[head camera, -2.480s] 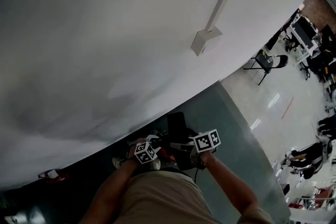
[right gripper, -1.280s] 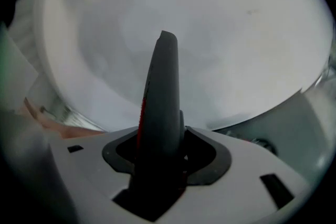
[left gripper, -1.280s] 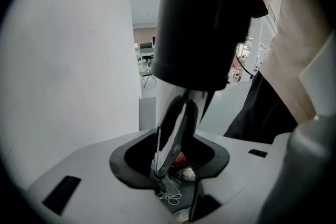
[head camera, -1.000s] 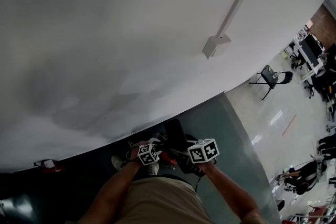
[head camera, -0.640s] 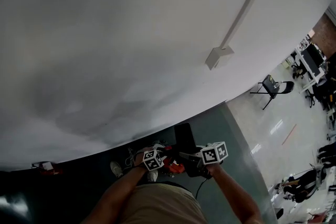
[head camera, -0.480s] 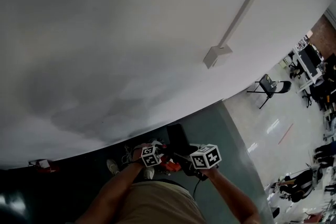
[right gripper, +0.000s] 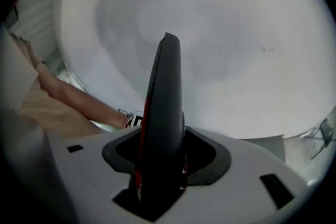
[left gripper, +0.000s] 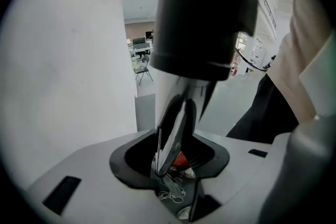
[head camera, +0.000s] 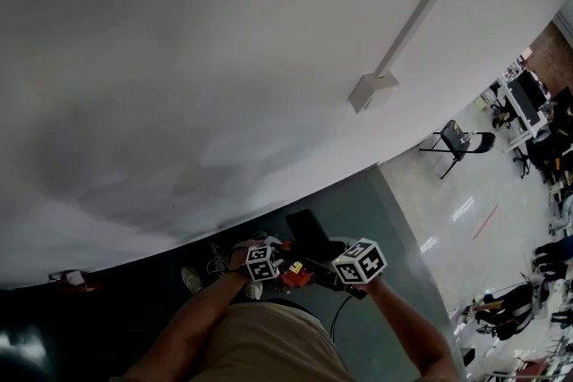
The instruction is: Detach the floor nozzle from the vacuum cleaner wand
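Note:
In the head view both grippers are low in the frame, in front of the person's waist, and hold the vacuum cleaner between them. My left gripper (head camera: 265, 262) (left gripper: 170, 165) is shut on the wand (left gripper: 176, 123), a shiny tube that runs up into a wide black collar (left gripper: 202, 13). My right gripper (head camera: 356, 262) (right gripper: 160, 165) is shut on the black floor nozzle (right gripper: 164, 107) (head camera: 309, 237), seen edge-on with a red strip along its side. A red part of the vacuum (head camera: 294, 275) shows between the two marker cubes. The joint between the wand and the nozzle is hidden.
A white wall with a conduit and a box (head camera: 372, 89) fills most of the head view. The teal floor (head camera: 385, 219) runs to the right. A folding chair (head camera: 457, 139) and desks (head camera: 528, 94) stand far right. A shoe (head camera: 190, 280) and a cable (head camera: 340, 318) are near the person's feet.
Both hands have drifted a little to the right in the head view, still holding the vacuum. The right marker cube has rolled. Both grips are unchanged.

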Available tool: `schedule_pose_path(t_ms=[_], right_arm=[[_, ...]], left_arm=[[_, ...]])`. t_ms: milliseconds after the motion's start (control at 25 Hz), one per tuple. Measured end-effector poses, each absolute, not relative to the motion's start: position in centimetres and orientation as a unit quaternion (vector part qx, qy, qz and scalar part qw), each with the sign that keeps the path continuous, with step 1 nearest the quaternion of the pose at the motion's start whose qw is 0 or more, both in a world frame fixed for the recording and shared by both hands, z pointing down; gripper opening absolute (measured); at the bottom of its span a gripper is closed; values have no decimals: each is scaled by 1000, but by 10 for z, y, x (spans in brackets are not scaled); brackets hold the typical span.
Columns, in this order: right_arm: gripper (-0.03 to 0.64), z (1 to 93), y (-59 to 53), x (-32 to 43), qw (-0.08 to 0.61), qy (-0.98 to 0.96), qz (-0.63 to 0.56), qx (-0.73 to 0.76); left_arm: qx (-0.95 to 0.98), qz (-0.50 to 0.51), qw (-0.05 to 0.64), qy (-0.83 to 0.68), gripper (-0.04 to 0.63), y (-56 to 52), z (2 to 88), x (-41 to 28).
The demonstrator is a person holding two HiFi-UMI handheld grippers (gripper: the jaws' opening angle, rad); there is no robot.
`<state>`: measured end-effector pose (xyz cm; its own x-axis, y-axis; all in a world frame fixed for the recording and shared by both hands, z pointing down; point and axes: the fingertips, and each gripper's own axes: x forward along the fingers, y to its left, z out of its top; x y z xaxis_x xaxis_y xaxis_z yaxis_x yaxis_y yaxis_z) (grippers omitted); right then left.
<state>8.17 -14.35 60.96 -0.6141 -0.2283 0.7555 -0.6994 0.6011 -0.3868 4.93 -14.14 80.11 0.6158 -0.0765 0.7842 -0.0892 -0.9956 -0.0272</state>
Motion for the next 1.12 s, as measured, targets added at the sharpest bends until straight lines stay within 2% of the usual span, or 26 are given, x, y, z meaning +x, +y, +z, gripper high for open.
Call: schedule_pose_path(t_ms=[280, 600, 680, 840, 880, 1040, 1080, 1120], right_arm=[[225, 609, -154, 83, 332, -834, 348, 272], [227, 602, -145, 80, 364, -831, 311, 285], [225, 604, -146, 91, 340, -837, 329, 275], [225, 612, -145, 107, 229, -819, 444, 282], [225, 612, -140, 107, 224, -814, 451, 288], [227, 602, -125, 90, 375, -802, 319, 339], [227, 604, -125, 88, 370, -808, 320, 327], [227, 608, -126, 91, 334, -820, 351, 304]], left_arm=[[898, 437, 10, -53, 156, -146, 801, 49], [897, 442, -4, -23, 156, -140, 797, 53], [900, 435, -1, -37, 156, -140, 799, 56], [896, 444, -15, -20, 155, -140, 801, 64], [895, 445, -18, -17, 155, -136, 802, 65], [898, 439, -11, -17, 156, -130, 801, 63], [900, 435, -10, -22, 156, -130, 801, 59], [903, 430, -8, -28, 156, -129, 802, 56]])
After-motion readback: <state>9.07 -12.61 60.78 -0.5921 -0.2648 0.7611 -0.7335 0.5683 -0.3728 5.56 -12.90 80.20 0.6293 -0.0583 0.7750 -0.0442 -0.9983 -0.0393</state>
